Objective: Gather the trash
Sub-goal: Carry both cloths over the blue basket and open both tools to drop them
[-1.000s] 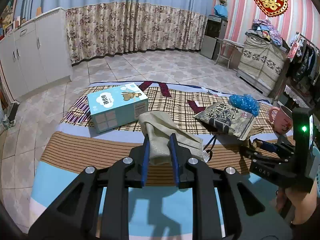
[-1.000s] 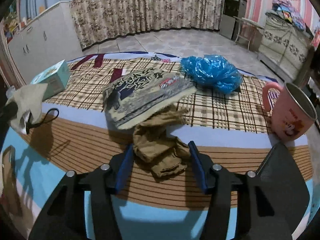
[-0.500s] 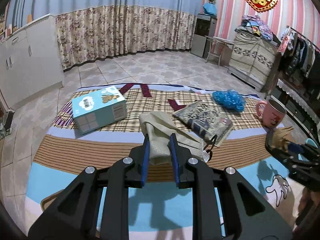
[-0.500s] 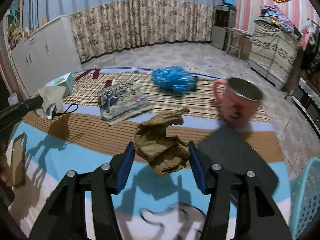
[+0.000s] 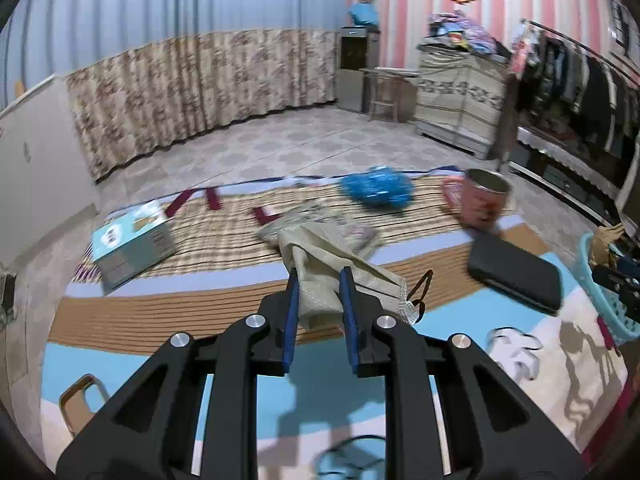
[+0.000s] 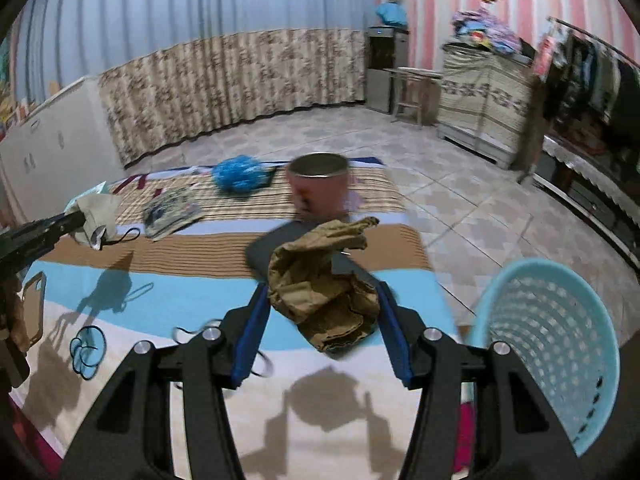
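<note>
The left gripper [image 5: 319, 294] has its 2 blue pads pressed together on a used beige face mask [image 5: 320, 264], which hangs up and forward from the jaws with its dark ear loop [image 5: 420, 288] dangling at the right; it is pinched near 1 end, probably so that the soft piece cannot slip out while it is carried. The right gripper [image 6: 322, 312] stands about half spread and clamps a crumpled brown paper bag [image 6: 322, 280] between its pads; the wider gap is simply because this lump is bulky. Both pieces of trash are lifted clear of the striped mat [image 6: 160, 304], as their shadows fall on it below. The light blue perforated wastebasket [image 6: 552, 340] stands off the right edge of the mat, just beside the right gripper, so I judge that the paper bag is close to being dropped there and the mask comes after it. More trash seems to wait near the far edge of the mat: a crumpled blue plastic bag [image 5: 376, 188] and a flattened printed snack packet [image 6: 170, 212]. A pink mug [image 5: 482, 200] stands near the far right corner, with a black flat case [image 5: 516, 276] in front of it by the right edge, and a light blue carton [image 5: 132, 246] lies at the left edge; these look like things to keep, so they are left where they are.
</note>
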Demonstrator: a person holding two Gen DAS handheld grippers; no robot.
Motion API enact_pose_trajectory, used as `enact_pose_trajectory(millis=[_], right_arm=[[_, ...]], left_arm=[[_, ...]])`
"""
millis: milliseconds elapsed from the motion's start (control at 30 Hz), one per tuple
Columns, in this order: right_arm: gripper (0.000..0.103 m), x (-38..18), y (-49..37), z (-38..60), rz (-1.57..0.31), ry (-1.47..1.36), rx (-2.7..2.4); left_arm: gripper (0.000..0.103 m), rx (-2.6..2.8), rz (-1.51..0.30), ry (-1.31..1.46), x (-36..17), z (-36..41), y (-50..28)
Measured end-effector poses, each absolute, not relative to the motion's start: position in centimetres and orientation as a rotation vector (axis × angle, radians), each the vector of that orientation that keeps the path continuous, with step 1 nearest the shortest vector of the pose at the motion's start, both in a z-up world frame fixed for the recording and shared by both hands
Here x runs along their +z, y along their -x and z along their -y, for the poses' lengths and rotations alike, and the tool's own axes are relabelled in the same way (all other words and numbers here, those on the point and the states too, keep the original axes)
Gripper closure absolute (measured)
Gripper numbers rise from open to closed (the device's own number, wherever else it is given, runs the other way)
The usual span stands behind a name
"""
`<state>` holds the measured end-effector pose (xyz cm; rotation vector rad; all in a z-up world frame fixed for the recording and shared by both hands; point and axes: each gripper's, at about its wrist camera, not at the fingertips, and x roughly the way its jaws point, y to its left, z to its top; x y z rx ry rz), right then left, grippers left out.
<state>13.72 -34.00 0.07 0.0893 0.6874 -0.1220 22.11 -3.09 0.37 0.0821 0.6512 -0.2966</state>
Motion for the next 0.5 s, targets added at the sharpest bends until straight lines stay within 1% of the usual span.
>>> enact_pose_trajectory(millis=[67,200,300,500], right_arm=[[0.050,0.2,-12.7,36.0,-0.683,-0.099,-0.147],[0.050,0.8,-10.5,39.3,-0.666,-0.117,-0.202],[0.050,1.1,-8.5,42.8,-0.658,-0.133,-0.259],[0.050,1.6,-5.5,49.0,-0.637,-0.176,-0.352]], left_arm=[[0.085,-0.335,-0.642,-0.077,1.0,4.8,-21.3],[0.085,-0.405,-0.609,-0.131,2.3,10.3,-19.1],[0.085,-0.477,-0.609,-0.113,2.9,14.4,-17.8],[0.085,-0.583,-0.610,-0.128,2.7,22.6,-15.4]])
